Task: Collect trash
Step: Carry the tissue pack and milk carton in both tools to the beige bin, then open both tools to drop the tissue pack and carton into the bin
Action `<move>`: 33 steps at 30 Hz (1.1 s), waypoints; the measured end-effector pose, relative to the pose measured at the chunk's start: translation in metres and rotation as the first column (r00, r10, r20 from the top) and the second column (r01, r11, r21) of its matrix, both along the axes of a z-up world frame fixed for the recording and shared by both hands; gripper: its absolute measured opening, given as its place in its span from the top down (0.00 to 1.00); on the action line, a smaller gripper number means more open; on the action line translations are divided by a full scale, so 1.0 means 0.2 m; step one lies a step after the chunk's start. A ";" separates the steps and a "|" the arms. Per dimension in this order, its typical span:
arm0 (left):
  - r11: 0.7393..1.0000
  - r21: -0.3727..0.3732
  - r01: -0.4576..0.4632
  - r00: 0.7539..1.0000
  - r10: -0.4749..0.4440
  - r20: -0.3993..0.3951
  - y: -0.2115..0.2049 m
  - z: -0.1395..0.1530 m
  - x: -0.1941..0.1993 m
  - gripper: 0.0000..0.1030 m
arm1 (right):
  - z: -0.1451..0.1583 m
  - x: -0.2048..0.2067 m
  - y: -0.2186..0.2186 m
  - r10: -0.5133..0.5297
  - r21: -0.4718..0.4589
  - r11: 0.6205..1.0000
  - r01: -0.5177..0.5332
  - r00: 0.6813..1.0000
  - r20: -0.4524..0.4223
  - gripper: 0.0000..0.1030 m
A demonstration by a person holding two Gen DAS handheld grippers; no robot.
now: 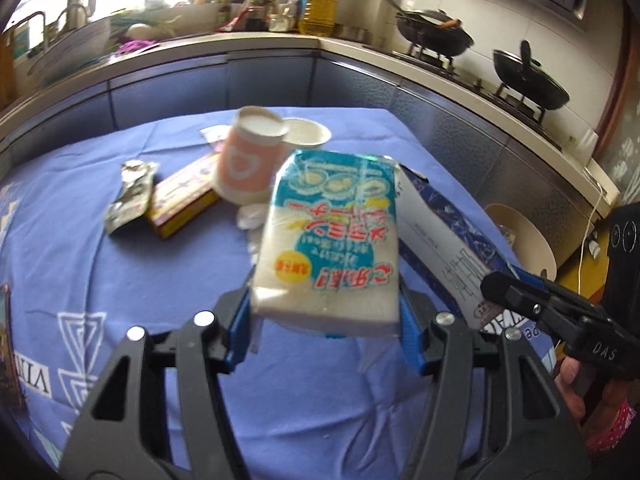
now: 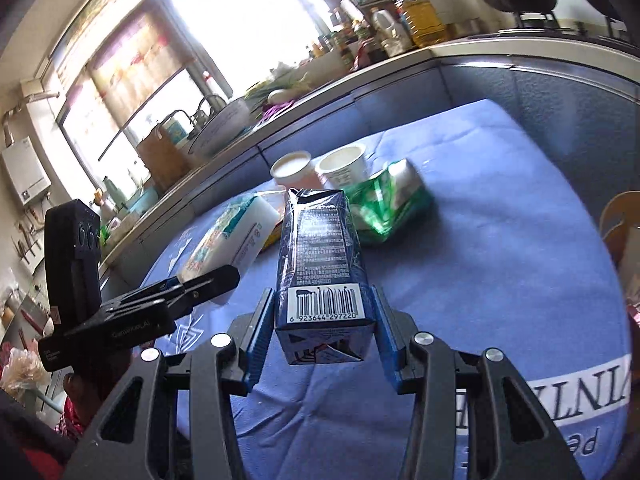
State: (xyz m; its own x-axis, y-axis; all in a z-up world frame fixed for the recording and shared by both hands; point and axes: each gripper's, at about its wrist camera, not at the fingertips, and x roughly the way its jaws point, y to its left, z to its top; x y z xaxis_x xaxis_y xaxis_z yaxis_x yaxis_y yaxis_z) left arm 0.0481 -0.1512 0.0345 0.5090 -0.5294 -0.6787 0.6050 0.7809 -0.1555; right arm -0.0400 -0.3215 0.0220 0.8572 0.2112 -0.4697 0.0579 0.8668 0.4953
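The left gripper (image 1: 326, 320) is clamped on a white sponge pack (image 1: 332, 240) with blue and red Japanese print, and holds it lifted above the blue tablecloth (image 1: 120, 280). The right gripper (image 2: 324, 320) is clamped on a dark blue drink carton (image 2: 320, 256), with the barcode side turned up; the carton is also off the cloth. In the left wrist view the carton is just beside the sponge pack, on its right.

Farther on the cloth lie a crumpled silver wrapper (image 1: 130, 196) and, beside it, a flat yellow box (image 1: 182, 196). Behind them stands a pink and white paper cup (image 1: 250, 156), and a white cup (image 1: 306, 132) is close behind it. A green plastic package (image 2: 390, 200) lies near the cups.
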 end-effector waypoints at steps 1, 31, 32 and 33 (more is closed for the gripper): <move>0.999 0.001 0.036 0.999 -0.036 0.003 -0.08 0.01 -0.01 0.44 | 0.00 -0.02 -0.05 -0.038 0.004 0.999 0.038 0.999 0.007 0.54; 0.823 0.246 0.513 0.841 -0.423 -0.338 -1.76 -0.34 -0.19 0.25 | -0.34 -0.52 -1.20 -0.658 -0.122 0.751 0.649 0.719 -0.225 0.49; 0.823 0.242 0.513 0.840 -0.424 -0.339 -1.76 -0.34 -0.19 0.25 | -0.34 -0.52 -1.20 -0.658 -0.119 0.751 0.650 0.720 -0.218 0.49; 0.825 0.237 0.513 0.840 -0.425 -0.337 -1.75 -0.33 -0.18 0.25 | -0.33 -0.52 -1.20 -0.662 -0.120 0.747 0.654 0.719 -0.210 0.49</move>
